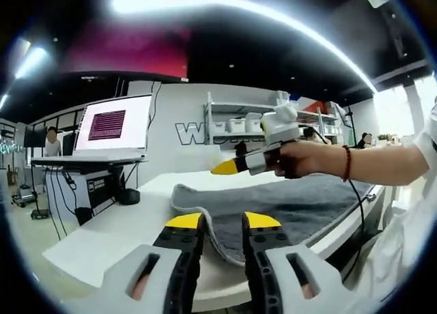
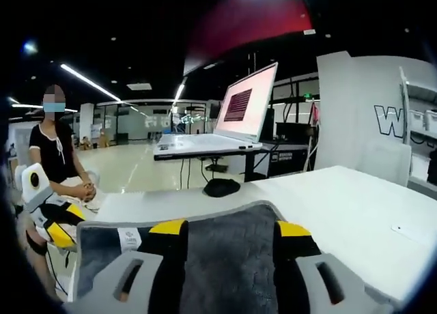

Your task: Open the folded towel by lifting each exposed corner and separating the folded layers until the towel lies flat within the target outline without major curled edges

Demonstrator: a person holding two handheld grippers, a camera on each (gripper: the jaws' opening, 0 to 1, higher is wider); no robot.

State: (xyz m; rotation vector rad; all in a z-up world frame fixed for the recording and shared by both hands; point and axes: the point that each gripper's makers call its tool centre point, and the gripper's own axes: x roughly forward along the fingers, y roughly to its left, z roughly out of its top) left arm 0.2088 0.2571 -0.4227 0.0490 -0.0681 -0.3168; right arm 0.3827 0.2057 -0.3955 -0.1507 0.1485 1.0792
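Note:
A grey towel (image 1: 293, 205) lies folded on the white table (image 1: 102, 239), with its rounded near corner toward my left gripper (image 1: 224, 222). That gripper is open at the table's edge, and the towel's hem shows just beyond the gap. A hand holds my right gripper (image 1: 225, 167) above the towel's far side, yellow tips pointing left. In the right gripper view the right gripper (image 2: 230, 229) stands wide open over the towel (image 2: 229, 252), which carries a white label (image 2: 128, 237). The left gripper (image 2: 58, 229) sits just off the towel's left corner.
A black rounded object (image 2: 222, 186) rests at the table's far end. Beyond it a desk holds a lit screen (image 2: 246, 106). A person (image 2: 58, 157) sits past the table's left side. White shelves with boxes (image 1: 239, 123) line the back wall. Bare tabletop (image 2: 341, 205) stretches to the right.

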